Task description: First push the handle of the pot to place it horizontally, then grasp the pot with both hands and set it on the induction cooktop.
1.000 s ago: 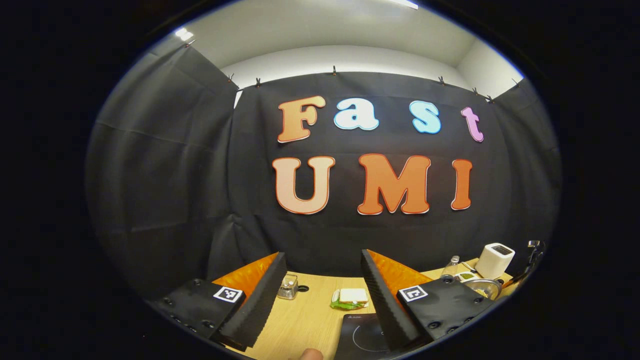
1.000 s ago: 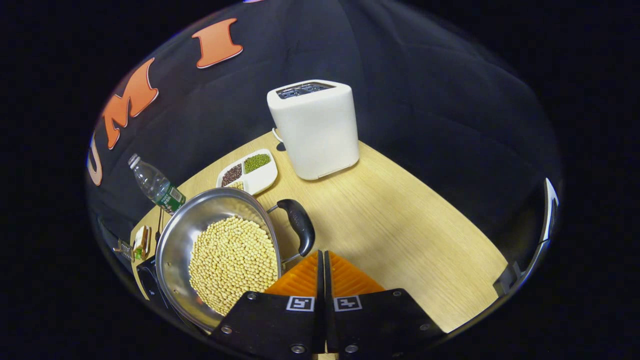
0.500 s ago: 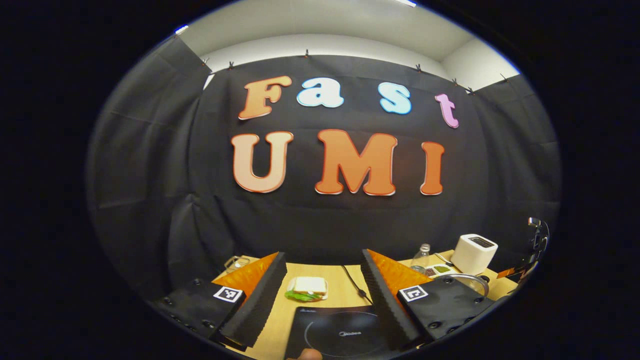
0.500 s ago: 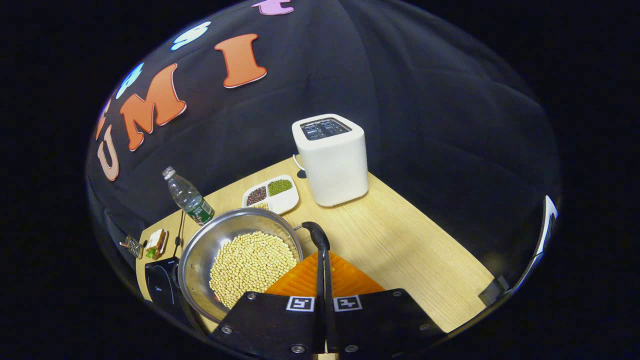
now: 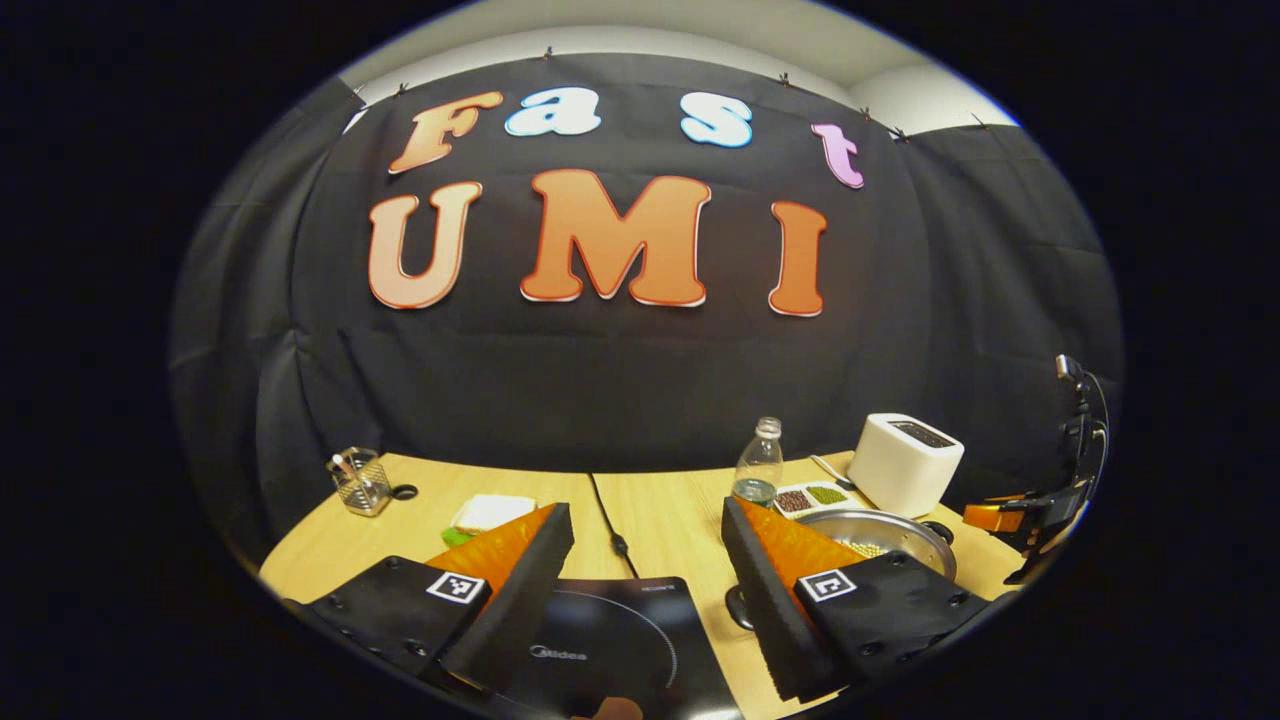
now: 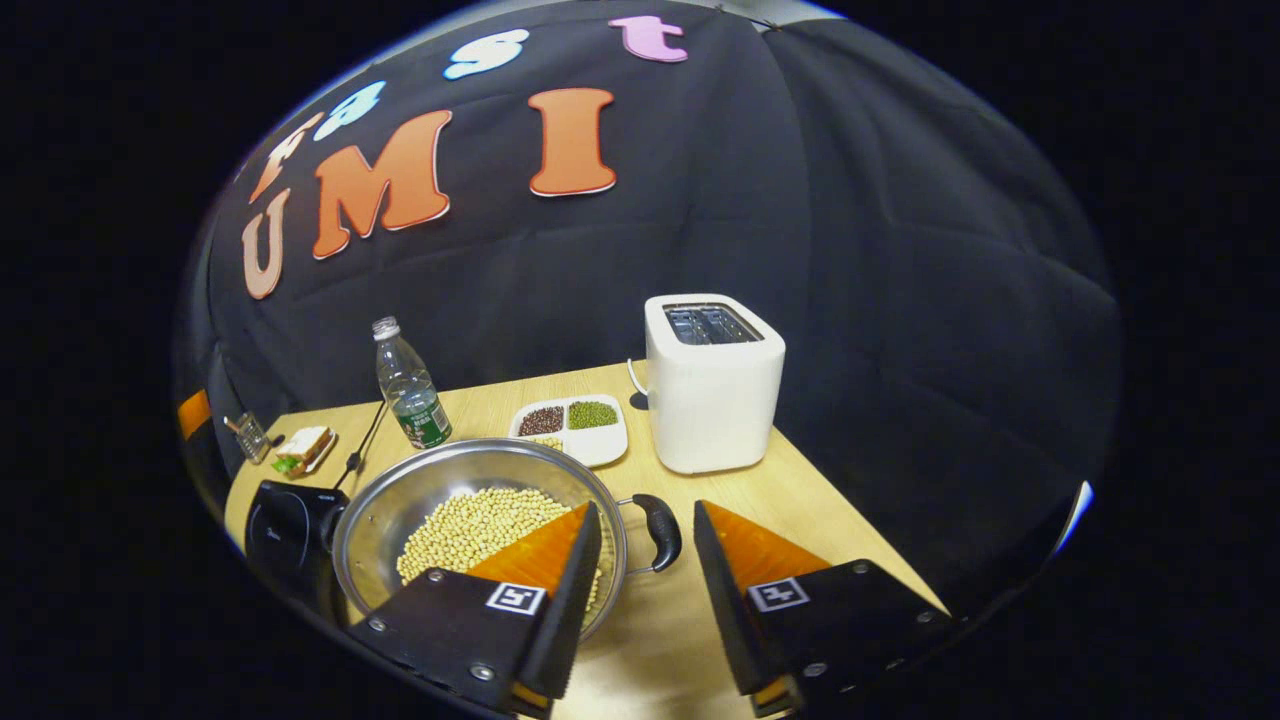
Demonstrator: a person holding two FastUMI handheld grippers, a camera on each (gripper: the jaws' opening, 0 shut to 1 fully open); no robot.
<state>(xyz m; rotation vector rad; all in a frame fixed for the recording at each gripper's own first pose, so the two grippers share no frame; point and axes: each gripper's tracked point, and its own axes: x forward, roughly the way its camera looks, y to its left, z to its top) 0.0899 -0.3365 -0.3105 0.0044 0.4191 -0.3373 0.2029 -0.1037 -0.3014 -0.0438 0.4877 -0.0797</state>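
Fingers of the left tool (image 5: 640,600) stand well apart in the left gripper view, holding nothing, above the near edge of the wooden surface (image 5: 660,515). Between and below them lies the black induction cooktop (image 5: 610,645), with its cord (image 5: 606,520) running back toward the wall. To the right, partly behind the tool's right finger, sits the steel pot (image 5: 885,530), with a divided dish of beans (image 5: 810,497), a water bottle (image 5: 760,462) and a white toaster (image 5: 905,464) behind it. On the left side of the surface are a sandwich (image 5: 490,513) and a small wire cup (image 5: 358,482). In the right gripper view, the right tool (image 6: 640,590) is likewise spread open and grips nothing. The pot (image 6: 440,490), filled with pale soybeans (image 6: 470,522), rests on the surface just right of the cooktop (image 6: 280,525), not on it. Its dark side handle (image 6: 660,530) lies level, sticking out toward the gap between the two fingers, and the left finger overlaps the pot's near rim in the picture; whether it touches I cannot tell. Behind stand the toaster (image 6: 712,385), the dish (image 6: 572,425) and the bottle (image 6: 410,385).
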